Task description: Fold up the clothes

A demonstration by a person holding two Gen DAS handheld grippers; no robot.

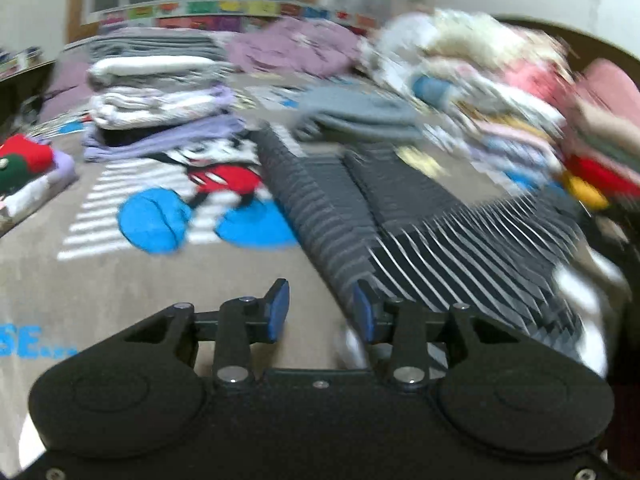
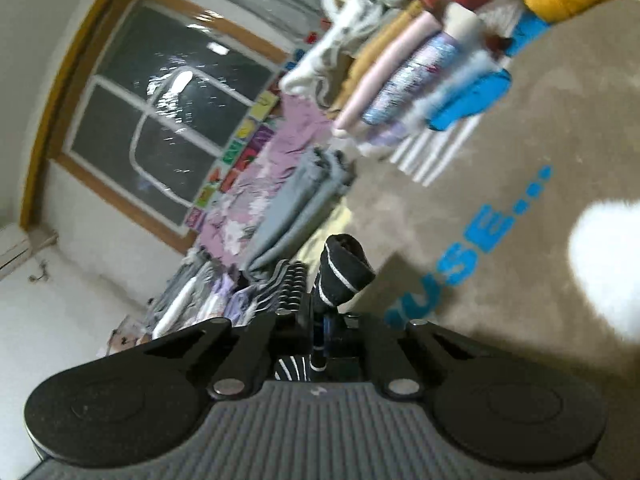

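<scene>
The right gripper (image 2: 320, 320) was clamped on the striped dark garment (image 1: 400, 216), which trailed across the bed (image 1: 120, 280); the left gripper (image 1: 320, 312) stood apart, empty. Folded stacks (image 1: 156, 96) lay behind, while a loose heap (image 1: 480, 80) apparently awaited folding.

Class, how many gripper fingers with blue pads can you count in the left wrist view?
2: left pad over bare bedspread; right pad beside the striped garment. None seem hidden.
</scene>
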